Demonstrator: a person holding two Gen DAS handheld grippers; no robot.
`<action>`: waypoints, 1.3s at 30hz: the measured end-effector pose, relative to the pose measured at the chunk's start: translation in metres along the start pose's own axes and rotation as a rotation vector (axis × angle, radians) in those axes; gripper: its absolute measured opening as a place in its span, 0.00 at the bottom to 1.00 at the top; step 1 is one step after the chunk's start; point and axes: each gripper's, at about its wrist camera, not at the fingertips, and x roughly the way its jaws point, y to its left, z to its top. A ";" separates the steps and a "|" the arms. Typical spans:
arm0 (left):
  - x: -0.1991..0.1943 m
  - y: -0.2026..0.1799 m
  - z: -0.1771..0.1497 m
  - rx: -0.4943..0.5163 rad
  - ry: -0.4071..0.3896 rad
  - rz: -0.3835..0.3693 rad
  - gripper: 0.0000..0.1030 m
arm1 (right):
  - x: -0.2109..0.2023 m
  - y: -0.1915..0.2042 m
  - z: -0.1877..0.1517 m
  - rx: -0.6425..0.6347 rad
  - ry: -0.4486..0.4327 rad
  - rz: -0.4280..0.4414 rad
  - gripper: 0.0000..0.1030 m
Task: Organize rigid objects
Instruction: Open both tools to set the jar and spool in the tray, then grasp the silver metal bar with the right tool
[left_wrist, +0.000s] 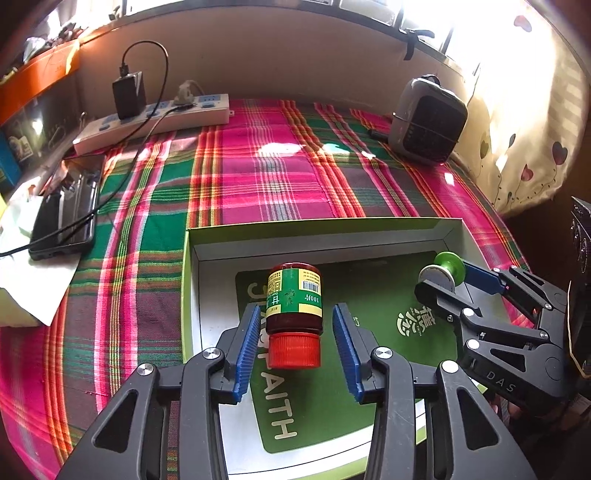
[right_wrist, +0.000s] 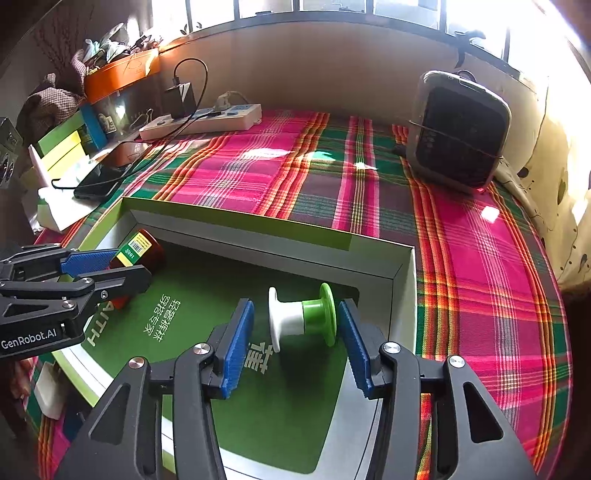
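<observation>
A shallow white box with a green printed floor lies on the plaid cloth. Inside it lies a brown bottle on its side, with a green label and a red cap toward me. My left gripper is open around it, and both blue pads stand clear of its sides. At the box's right end a white and green spool lies on its side. My right gripper straddles it, open, with a gap at the white flange and the other pad close to the green flange. Each gripper also shows in the other's view.
The plaid cloth covers the table beyond the box. A power strip with a black charger and cables sits at the back left, a phone on paper at the left, and a grey heater at the back right.
</observation>
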 end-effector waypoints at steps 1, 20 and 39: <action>-0.002 0.000 0.000 0.001 -0.006 -0.001 0.39 | -0.001 -0.001 0.000 0.007 -0.002 0.000 0.49; -0.055 0.003 -0.025 -0.013 -0.094 0.028 0.40 | -0.051 0.001 -0.017 0.059 -0.082 0.004 0.54; -0.092 0.030 -0.091 -0.134 -0.128 0.040 0.40 | -0.102 -0.017 -0.081 0.179 -0.103 -0.028 0.54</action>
